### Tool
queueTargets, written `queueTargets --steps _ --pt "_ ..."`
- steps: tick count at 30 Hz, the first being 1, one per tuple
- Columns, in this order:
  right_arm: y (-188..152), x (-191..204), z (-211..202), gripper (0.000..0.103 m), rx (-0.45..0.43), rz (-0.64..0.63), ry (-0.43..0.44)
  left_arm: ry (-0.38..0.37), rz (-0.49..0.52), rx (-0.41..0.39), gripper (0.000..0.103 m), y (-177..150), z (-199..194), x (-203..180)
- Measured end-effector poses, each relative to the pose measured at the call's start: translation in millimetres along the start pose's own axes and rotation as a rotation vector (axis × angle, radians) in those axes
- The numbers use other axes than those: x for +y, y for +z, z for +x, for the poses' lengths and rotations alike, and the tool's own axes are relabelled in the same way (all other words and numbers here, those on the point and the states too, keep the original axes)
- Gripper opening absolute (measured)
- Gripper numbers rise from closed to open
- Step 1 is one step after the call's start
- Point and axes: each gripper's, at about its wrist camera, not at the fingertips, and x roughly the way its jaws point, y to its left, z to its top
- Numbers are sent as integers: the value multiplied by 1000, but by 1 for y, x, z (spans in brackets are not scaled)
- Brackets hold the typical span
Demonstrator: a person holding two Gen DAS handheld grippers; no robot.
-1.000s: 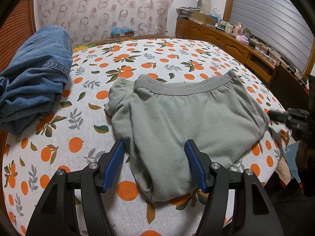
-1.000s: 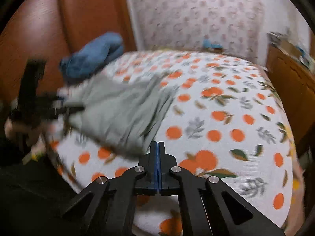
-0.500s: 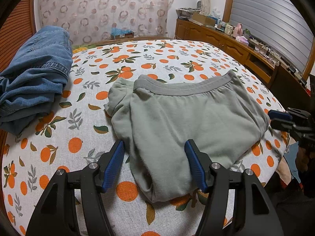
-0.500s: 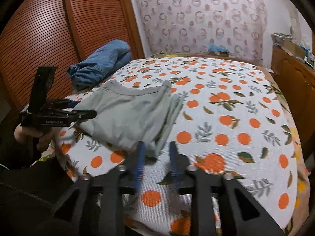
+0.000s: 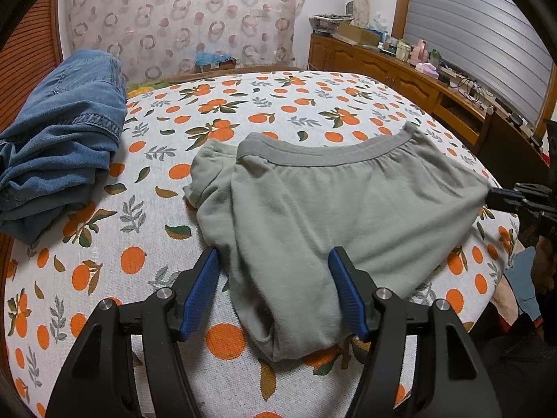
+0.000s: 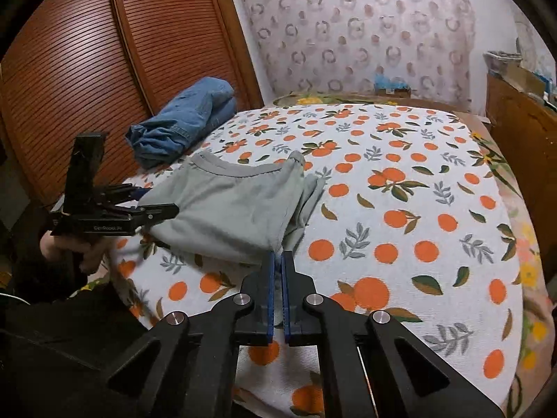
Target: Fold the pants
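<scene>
Here the right tool point(image 6: 277, 261) pinches the green pants point(image 6: 229, 209); the left tool point(image 5: 273, 261) gapes wide.

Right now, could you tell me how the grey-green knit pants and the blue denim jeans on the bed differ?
The grey-green knit pants lie fairly flat mid-bed, waistband showing; the blue denim jeans sit in a thicker, rumpled heap near the wooden wall. The pants have the right gripper shut on one corner and the open left gripper straddling a fold; the jeans are untouched. Both rest on the orange-print bedspread.
</scene>
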Motion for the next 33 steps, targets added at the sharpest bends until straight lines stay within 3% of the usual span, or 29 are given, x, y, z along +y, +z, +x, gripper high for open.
queueTargets --steps 4,9,11,16,33 --pt "-2 1 6 4 28 -4 -67 -1 -1 0 67 0 0 0" --pt "3 2 -1 29 9 11 -84 2 -2 -3 67 -1 0 0" --pt "5 5 0 44 9 4 -86 3 -4 -6 67 -1 0 0" --pt "13 8 13 56 29 -12 -89 3 -4 -7 67 -2 0 0" --pt "42 12 59 56 93 1 -102 4 -6 -6 67 -2 0 0"
